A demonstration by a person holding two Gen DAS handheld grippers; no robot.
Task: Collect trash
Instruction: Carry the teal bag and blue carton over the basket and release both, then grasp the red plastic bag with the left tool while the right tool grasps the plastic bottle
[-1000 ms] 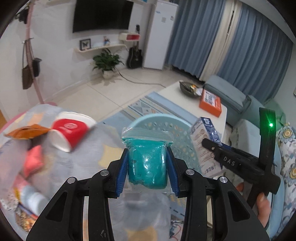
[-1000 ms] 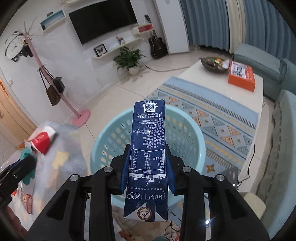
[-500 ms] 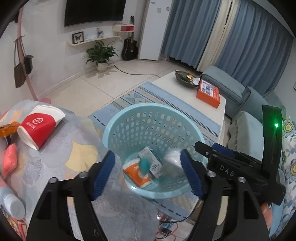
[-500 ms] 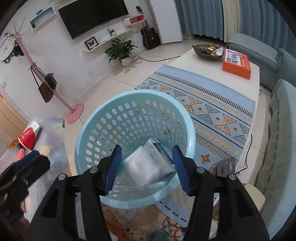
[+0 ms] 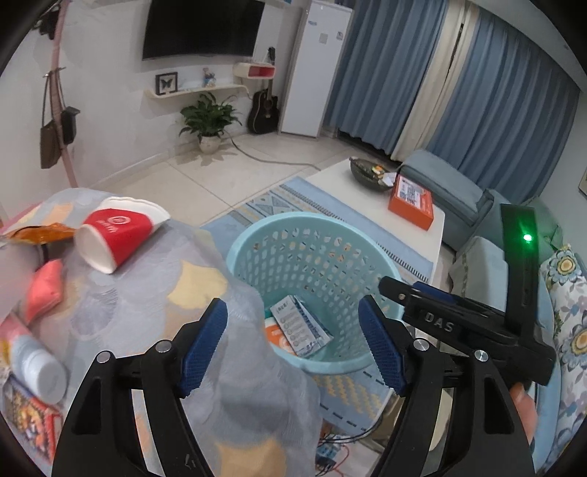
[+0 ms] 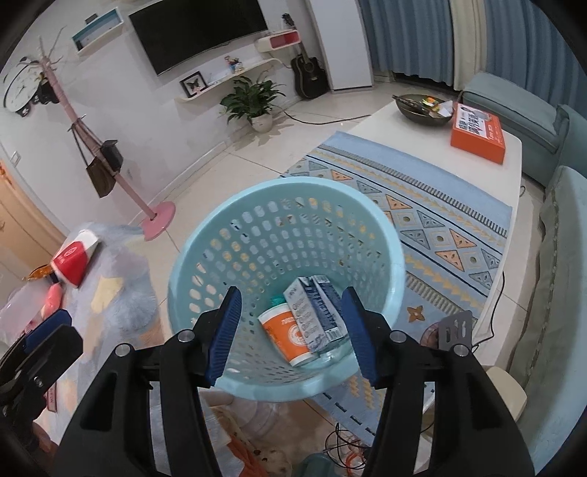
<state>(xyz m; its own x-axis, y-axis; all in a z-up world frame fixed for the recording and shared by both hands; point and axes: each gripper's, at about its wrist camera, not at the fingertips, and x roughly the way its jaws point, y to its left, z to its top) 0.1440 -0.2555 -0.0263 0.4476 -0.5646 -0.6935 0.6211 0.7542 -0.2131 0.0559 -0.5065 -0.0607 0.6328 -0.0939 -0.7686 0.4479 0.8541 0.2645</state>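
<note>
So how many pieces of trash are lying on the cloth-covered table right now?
5 visible: red paper cup, orange wrapper, pink packet, white bottle, patterned packet at the near edge. More may lie outside the frame.

We see a wall-mounted television (image 6: 200,35) above a shelf with a framed butterfly (image 6: 192,84), a potted plant (image 6: 253,101) and a guitar (image 6: 307,73) on the tiled floor, and a pink coat stand (image 6: 110,161) with hanging bags. An orange box (image 6: 477,132) lies near a dark bowl (image 6: 422,106) on the white coffee table (image 6: 385,128), beside a patterned rug (image 6: 440,227).
</note>
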